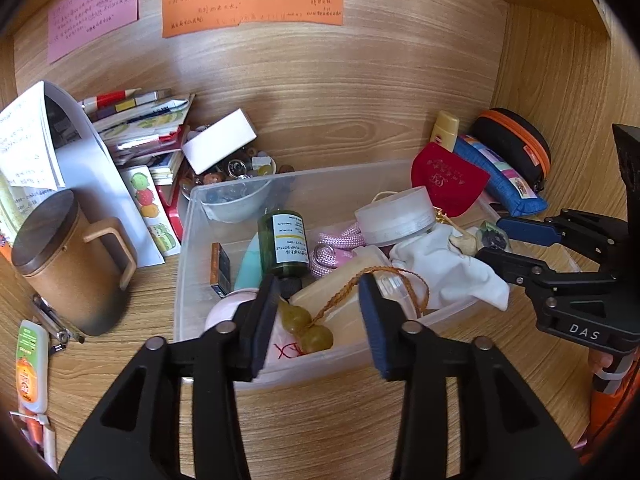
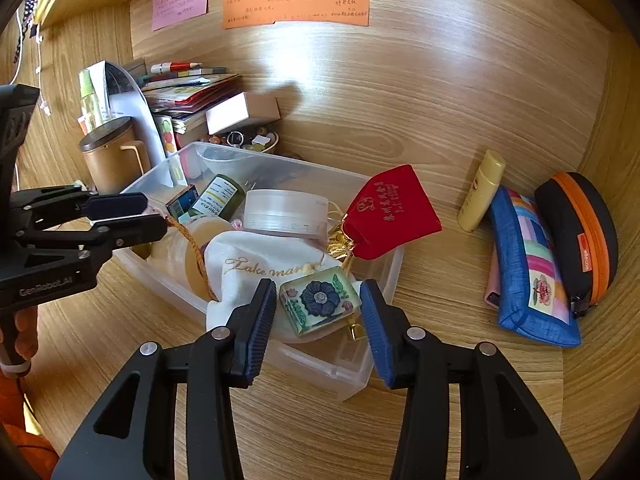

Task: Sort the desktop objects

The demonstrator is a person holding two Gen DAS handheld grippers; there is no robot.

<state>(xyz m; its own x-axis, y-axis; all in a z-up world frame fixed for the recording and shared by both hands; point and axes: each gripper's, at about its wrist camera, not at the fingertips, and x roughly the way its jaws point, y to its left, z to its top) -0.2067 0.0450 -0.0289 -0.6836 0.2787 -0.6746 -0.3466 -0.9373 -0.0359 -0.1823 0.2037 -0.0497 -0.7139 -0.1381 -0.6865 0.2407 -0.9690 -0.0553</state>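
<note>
A clear plastic bin (image 1: 188, 248) (image 2: 372, 364) holds a green bottle (image 1: 284, 240), a white round jar (image 1: 394, 216), a white cloth (image 2: 256, 264), pink cord and a yellow gourd charm (image 1: 308, 330) on a brown string. My left gripper (image 1: 318, 320) is open over the bin's near edge, its fingers either side of the gourd charm. My right gripper (image 2: 318, 320) is open over the bin's corner, around a glass flower tile (image 2: 320, 304) lying on the cloth. A red pouch (image 2: 386, 212) leans on the bin's rim.
A brown lidded mug (image 1: 68, 264), papers, books and a white box (image 1: 220, 140) stand at the left. A yellow tube (image 2: 480, 190), a blue patchwork pouch (image 2: 532, 268) and a black-orange case (image 2: 576, 232) lie at the right. Wooden walls enclose the desk.
</note>
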